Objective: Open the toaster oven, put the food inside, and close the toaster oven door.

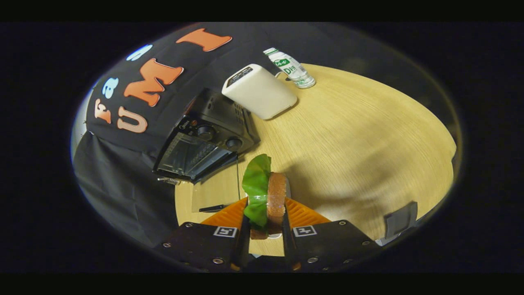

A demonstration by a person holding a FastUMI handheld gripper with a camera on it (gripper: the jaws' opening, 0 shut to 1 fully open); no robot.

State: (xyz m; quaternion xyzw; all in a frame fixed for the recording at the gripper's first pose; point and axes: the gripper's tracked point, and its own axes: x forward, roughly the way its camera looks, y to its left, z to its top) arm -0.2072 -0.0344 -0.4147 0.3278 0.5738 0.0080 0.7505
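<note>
The gripper (pixel 265 213) was pinching the food (pixel 266 192), a stack with a green leaf and a brown slab, upright between both fingers and clear of the table (pixel 360 135). The toaster oven (pixel 204 143) lay ahead and off to the left, tilted in the view, its door apparently dropped open. Judging from this, the food had to travel forward and leftward, edge-first, into that mouth.

White box (pixel 259 91) beside bottle (pixel 291 69) on table (pixel 368 135).
</note>
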